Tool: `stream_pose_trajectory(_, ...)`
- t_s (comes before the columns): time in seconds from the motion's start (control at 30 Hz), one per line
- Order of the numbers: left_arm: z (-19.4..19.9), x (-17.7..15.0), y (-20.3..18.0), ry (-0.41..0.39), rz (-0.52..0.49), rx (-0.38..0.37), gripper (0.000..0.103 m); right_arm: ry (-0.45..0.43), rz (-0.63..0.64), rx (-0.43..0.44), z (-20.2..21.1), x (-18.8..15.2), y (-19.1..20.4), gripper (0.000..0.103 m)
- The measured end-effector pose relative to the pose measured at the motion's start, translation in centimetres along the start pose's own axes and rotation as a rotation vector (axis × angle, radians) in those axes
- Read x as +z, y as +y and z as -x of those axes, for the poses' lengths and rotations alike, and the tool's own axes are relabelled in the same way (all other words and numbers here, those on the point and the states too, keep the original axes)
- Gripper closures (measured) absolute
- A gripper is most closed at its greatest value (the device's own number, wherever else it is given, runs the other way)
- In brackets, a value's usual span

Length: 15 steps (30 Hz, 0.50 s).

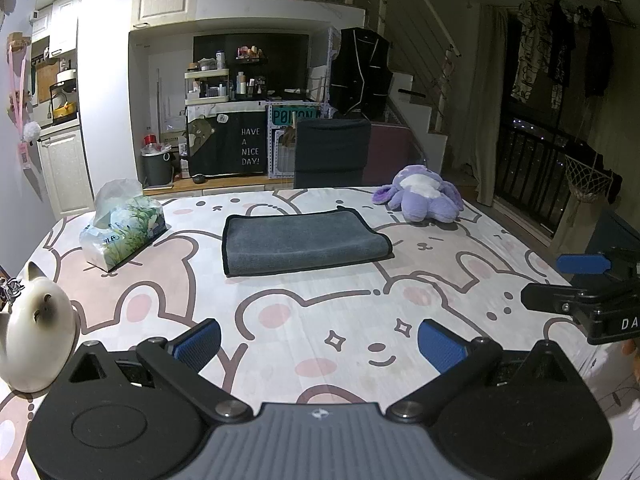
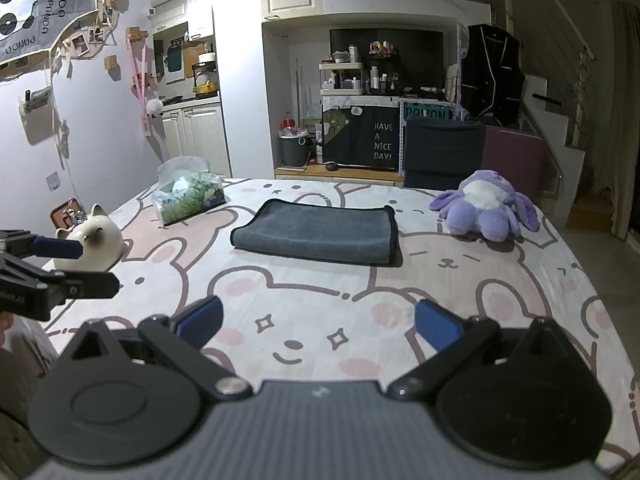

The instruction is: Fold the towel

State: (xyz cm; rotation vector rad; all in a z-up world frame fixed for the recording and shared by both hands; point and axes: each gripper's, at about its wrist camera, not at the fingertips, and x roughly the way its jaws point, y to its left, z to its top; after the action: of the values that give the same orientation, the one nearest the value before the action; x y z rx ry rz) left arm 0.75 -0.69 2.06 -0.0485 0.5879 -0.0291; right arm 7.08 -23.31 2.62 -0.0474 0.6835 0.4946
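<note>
A dark grey towel with a black edge lies folded flat in the middle of the table, also in the right wrist view. My left gripper is open and empty, near the front edge, well short of the towel. My right gripper is open and empty, also back from the towel. The right gripper shows at the right edge of the left wrist view, and the left gripper shows at the left edge of the right wrist view.
The table carries a bear-print cloth. A tissue pack stands at the back left, a white cat figure at the near left, a purple plush toy at the back right. A dark chair stands behind the table.
</note>
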Motion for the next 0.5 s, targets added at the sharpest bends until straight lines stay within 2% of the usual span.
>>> stream_pose_trajectory(0.5,0.04,-0.01,0.08,-0.001,0.000,0.002,0.000,-0.001,-0.002,0.004,0.03,-0.05,0.18,0.000)
